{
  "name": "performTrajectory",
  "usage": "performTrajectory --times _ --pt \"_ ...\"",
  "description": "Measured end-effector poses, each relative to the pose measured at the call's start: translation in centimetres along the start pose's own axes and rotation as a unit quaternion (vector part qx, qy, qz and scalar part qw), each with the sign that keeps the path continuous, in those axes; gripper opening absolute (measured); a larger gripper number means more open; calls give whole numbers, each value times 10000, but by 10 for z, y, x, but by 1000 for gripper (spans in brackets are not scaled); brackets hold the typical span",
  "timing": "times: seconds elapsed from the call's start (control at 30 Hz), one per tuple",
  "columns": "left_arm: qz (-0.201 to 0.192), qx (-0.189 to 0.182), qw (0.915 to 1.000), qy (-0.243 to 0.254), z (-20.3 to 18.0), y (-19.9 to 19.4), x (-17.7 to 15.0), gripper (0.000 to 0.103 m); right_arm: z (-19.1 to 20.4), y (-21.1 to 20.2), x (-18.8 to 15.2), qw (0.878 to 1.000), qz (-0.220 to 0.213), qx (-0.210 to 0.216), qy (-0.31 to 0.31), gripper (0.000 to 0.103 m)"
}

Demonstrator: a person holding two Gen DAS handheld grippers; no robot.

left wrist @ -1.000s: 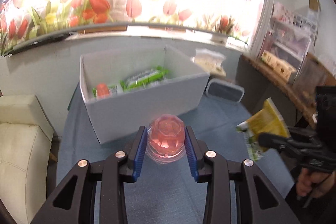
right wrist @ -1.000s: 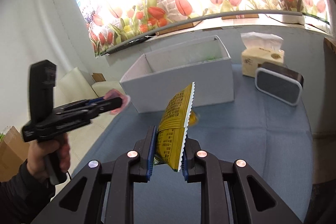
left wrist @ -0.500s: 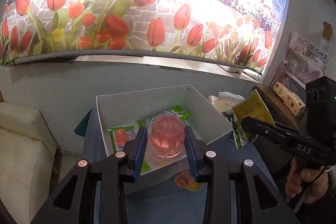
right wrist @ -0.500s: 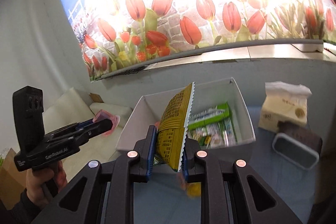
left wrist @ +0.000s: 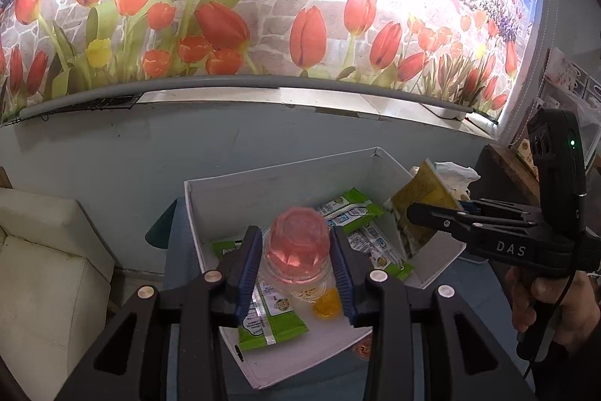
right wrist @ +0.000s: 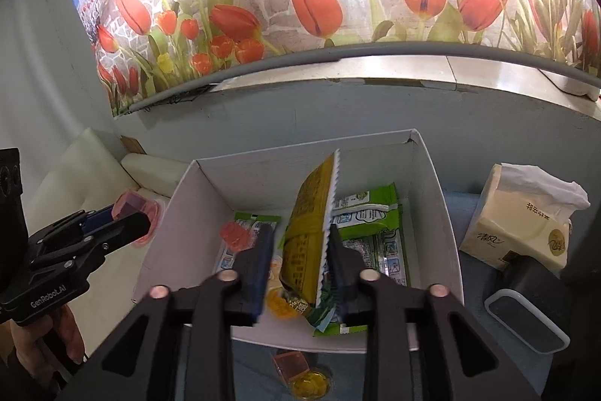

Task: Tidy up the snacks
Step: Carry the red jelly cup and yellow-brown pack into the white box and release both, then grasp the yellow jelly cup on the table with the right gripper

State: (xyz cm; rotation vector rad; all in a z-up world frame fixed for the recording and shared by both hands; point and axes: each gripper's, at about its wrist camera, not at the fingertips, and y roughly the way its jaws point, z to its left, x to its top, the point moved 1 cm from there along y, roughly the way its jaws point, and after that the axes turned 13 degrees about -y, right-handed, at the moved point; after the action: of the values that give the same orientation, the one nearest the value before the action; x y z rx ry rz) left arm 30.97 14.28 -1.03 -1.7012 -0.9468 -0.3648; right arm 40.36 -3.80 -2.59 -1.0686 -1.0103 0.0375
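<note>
My left gripper [left wrist: 296,262] is shut on a pink jelly cup [left wrist: 298,250] and holds it above the white box [left wrist: 263,183]. My right gripper [right wrist: 300,262] has its fingers spread; the yellow snack packet [right wrist: 310,232] stands between them over the white box [right wrist: 435,190], touching the right finger [right wrist: 338,258] with a gap at the left one. Green snack packets [right wrist: 370,213], a pink jelly [right wrist: 234,233] and a yellow jelly cup [left wrist: 326,303] lie inside the box.
An orange jelly [right wrist: 291,365] and a yellow jelly cup [right wrist: 310,386] sit on the blue cloth in front of the box. A tissue pack [right wrist: 526,213] and a black lidded container [right wrist: 526,307] stand to the right. A white sofa [left wrist: 41,269] is at the left.
Both grippers have risen and moved forward over the box. The right gripper's fingers have spread apart around the yellow packet. The left still grips the pink jelly cup.
</note>
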Motion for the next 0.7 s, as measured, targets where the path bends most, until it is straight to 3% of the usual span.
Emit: performTrajectory --times 0.03,0.07,0.1,0.2,0.33,0.63,0.7 --pt "-14 26 10000 -27 2 0 -1 66 -1 0 -2 9999 -5 -152 53 81" --pt "-32 51 10000 -57 4 -1 -3 77 -3 -3 -3 9997 -126 -180 82 89" --pt "-117 58 9999 -52 6 -3 -4 90 -5 -6 -5 9996 -244 -128 105 89" --pt "-143 107 9998 -54 9 -5 -7 91 -10 -9 -11 9995 -203 -140 194 89" --pt "-103 207 9997 -21 9 -5 -9 101 -10 -15 -19 9995 -177 -249 88 89" --pt "-80 248 9996 62 -2 -20 -21 103 -9 -46 -51 9990 -350 -229 141 92" --pt "-123 285 9995 102 -7 -28 -27 103 -7 -56 -65 9988 -402 -213 174 97"
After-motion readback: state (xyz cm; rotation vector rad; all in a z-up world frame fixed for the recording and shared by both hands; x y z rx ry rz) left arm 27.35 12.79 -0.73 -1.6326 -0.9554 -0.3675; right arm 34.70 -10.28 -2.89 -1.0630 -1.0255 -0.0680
